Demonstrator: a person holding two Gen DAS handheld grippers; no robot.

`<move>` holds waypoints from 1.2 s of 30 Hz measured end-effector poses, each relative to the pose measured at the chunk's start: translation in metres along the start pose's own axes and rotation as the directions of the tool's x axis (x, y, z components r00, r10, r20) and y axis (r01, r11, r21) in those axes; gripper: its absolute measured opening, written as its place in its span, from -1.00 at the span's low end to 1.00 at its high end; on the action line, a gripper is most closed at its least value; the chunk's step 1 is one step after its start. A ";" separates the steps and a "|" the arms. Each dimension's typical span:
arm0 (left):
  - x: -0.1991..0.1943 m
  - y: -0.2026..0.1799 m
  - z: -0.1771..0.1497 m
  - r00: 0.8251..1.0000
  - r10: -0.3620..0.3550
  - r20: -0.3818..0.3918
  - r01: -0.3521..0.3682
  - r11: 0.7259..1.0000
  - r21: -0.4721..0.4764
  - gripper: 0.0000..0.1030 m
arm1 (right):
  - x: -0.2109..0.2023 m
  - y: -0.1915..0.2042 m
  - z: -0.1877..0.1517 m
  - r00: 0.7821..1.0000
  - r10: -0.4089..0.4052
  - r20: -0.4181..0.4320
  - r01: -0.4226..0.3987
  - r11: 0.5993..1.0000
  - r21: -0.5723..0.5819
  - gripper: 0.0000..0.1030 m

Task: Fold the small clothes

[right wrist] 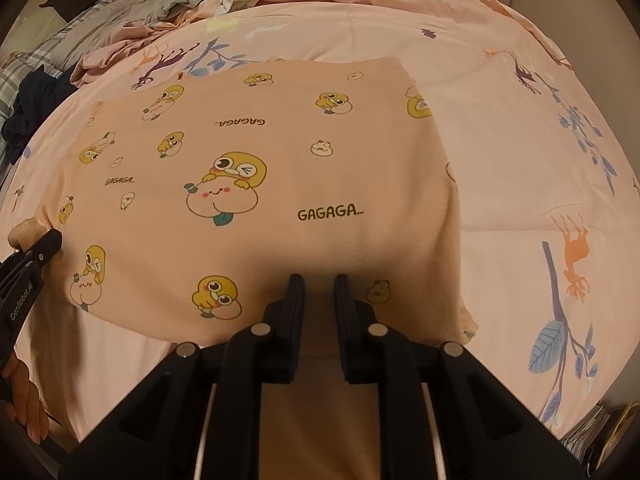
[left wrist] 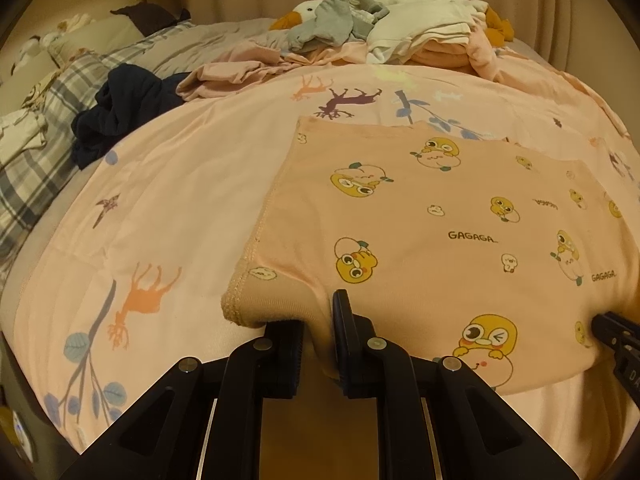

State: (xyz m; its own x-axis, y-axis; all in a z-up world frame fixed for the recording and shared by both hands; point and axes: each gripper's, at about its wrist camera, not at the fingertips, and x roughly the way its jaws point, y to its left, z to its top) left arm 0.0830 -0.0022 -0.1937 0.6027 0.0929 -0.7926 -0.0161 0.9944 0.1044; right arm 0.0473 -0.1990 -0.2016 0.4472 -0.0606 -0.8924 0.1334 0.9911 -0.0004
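Both hand-held grippers, left point(left wrist: 318, 320) and right point(right wrist: 318, 296), pinched the garment's point(left wrist: 420, 216) near edge; thin bites might slip, letting it sag crooked onto the bed point(left wrist: 168, 200).

Around the peach cartoon-duck printed garment point(right wrist: 256, 184), the pink animal-print bed cover point(right wrist: 520, 200) lies flat and bare on the right and along the far edge, so a gripper can pass there. To the left, a crumpled dark navy garment point(left wrist: 120, 108) and a rumpled pink cloth point(left wrist: 240, 76) crowd the cover's edge. Farther back, a heap of grey, white and pink clothes point(left wrist: 380, 28) blocks the way; a goose-like plush seems to be buried in it.
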 end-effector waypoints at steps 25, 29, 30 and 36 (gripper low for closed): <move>-0.077 -0.174 -0.009 0.901 -0.423 0.096 0.357 0.849 0.389 -0.84 | -0.066 -0.130 -0.015 0.994 0.014 0.104 -0.050 0.935 0.351 -0.51; -0.066 -0.138 -0.015 0.933 -0.359 0.041 0.327 0.886 0.328 -0.69 | -0.060 -0.121 -0.014 0.994 0.054 0.095 -0.079 0.954 0.288 -0.44; -0.056 -0.115 -0.011 0.936 -0.353 0.000 0.342 0.906 0.250 -0.65 | -0.056 -0.114 -0.012 0.995 0.054 0.088 -0.076 0.961 0.266 -0.44; -0.015 0.014 -0.004 0.898 -0.436 -0.051 0.410 0.874 -0.260 -0.01 | -0.042 -0.082 -0.009 0.994 0.105 0.044 -0.112 0.974 0.197 -0.43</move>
State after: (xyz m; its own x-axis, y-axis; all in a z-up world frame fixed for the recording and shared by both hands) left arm 0.0708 0.0105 -0.1826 0.5081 -0.3478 -0.7880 0.0256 0.9205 -0.3898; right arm 0.0097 -0.2766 -0.1686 0.4972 0.0386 -0.8668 0.2539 0.9488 0.1879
